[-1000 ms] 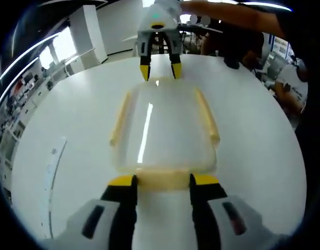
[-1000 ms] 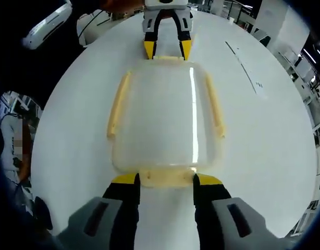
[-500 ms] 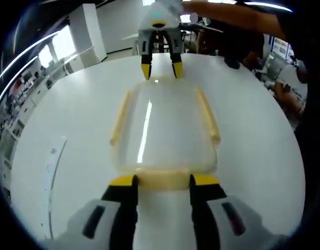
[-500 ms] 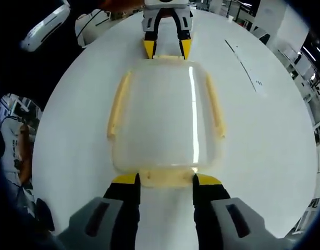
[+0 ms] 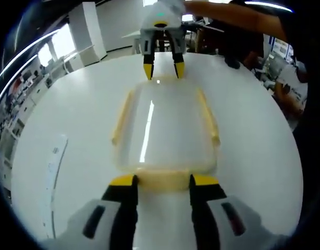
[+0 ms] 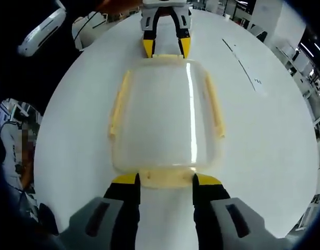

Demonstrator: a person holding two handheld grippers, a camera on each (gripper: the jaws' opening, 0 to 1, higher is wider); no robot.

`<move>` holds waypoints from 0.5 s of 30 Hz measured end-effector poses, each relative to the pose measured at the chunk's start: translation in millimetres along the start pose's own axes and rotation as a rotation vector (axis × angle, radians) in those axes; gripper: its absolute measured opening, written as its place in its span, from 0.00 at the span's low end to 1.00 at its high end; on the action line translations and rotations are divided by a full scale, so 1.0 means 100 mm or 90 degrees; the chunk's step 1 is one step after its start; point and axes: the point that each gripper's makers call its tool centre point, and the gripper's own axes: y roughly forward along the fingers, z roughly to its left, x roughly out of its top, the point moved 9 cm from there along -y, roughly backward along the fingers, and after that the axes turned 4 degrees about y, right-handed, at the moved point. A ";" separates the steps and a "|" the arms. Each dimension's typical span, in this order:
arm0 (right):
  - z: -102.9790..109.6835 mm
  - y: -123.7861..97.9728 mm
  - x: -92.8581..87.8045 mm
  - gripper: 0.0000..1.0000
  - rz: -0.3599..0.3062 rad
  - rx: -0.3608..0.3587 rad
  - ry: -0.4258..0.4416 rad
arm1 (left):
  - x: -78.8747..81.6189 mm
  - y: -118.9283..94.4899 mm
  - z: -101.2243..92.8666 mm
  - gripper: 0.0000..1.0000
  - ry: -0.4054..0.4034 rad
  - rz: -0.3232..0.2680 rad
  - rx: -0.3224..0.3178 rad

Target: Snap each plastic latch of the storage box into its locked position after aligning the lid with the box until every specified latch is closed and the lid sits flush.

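Left gripper view: the translucent storage box point(image 5: 165, 130), pale-yellow latches along its sides, lies on the white table point(image 5: 71, 120) between the left gripper point(image 5: 162, 180) and right gripper point(image 5: 162, 69), both jaws apart straddling end latches; contents indiscernible.

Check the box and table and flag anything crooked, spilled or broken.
Nothing stands out. The clear lid sits square on the box, with no visible cracks or spills on the white table. Each gripper, left and right, straddles a yellow end latch.
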 end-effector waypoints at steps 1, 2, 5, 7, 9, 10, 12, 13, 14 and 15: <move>0.01 -0.01 0.02 0.39 -0.002 0.001 0.001 | 0.00 -0.01 -0.01 0.38 -0.001 0.006 -0.001; 0.02 -0.01 0.04 0.39 -0.003 0.003 0.003 | -0.01 -0.02 -0.02 0.38 0.004 0.010 0.000; 0.05 -0.04 0.08 0.39 -0.001 0.002 0.003 | -0.01 -0.08 -0.02 0.38 0.001 0.008 -0.003; 0.06 -0.07 0.11 0.39 -0.005 -0.001 0.002 | 0.00 -0.12 -0.03 0.38 0.003 0.007 -0.002; 0.07 -0.11 0.14 0.38 -0.007 -0.007 0.000 | 0.01 -0.17 -0.03 0.38 0.008 0.007 0.003; 0.07 -0.12 0.15 0.38 -0.006 -0.009 -0.001 | 0.02 -0.20 -0.03 0.38 0.009 0.007 0.005; 0.10 -0.16 0.22 0.38 -0.005 -0.013 -0.001 | 0.03 -0.25 -0.04 0.38 0.013 0.009 0.006; 0.10 -0.18 0.24 0.39 -0.004 -0.018 -0.004 | 0.03 -0.28 -0.04 0.38 0.015 0.008 0.008; 0.12 -0.20 0.28 0.39 -0.003 -0.019 -0.003 | 0.03 -0.32 -0.05 0.38 0.016 0.009 0.010; 0.14 -0.21 0.32 0.39 -0.002 -0.021 -0.002 | 0.03 -0.37 -0.06 0.38 0.019 0.008 0.013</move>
